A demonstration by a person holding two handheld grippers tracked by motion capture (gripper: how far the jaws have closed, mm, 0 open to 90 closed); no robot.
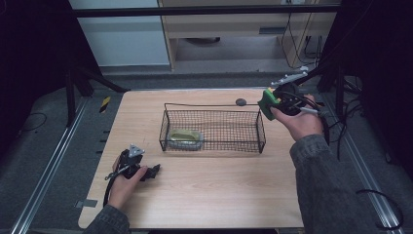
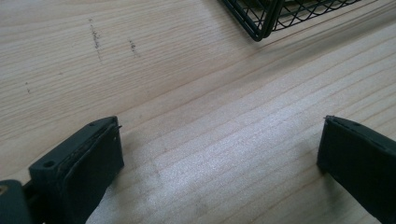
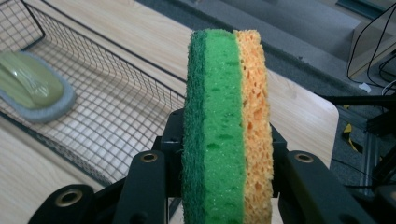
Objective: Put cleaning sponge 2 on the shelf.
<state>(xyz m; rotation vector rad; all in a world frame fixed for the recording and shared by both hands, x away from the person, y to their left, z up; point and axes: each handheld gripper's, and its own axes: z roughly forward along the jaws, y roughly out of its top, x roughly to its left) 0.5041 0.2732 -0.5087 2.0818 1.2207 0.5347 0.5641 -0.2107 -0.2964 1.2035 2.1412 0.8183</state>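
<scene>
Wooden table (image 1: 204,195), sponge (image 3: 226,126) clamped edge-up in right gripper (image 3: 226,186), long axis upright

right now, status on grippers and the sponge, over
Right gripper shut on sponge, held by basket end. Left gripper open, on table. Path clear.

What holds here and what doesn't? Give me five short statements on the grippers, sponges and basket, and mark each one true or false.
1. The right gripper is shut on a green and orange sponge. True.
2. The left gripper holds a sponge. False: its jaws stand open over the bare table.
3. The wire basket already holds a pale green sponge. True.
4. The held sponge lies inside the basket. False: it is up in the air by the basket's right end.
5. The basket is tipped over. False: it stands upright on the table.
</scene>
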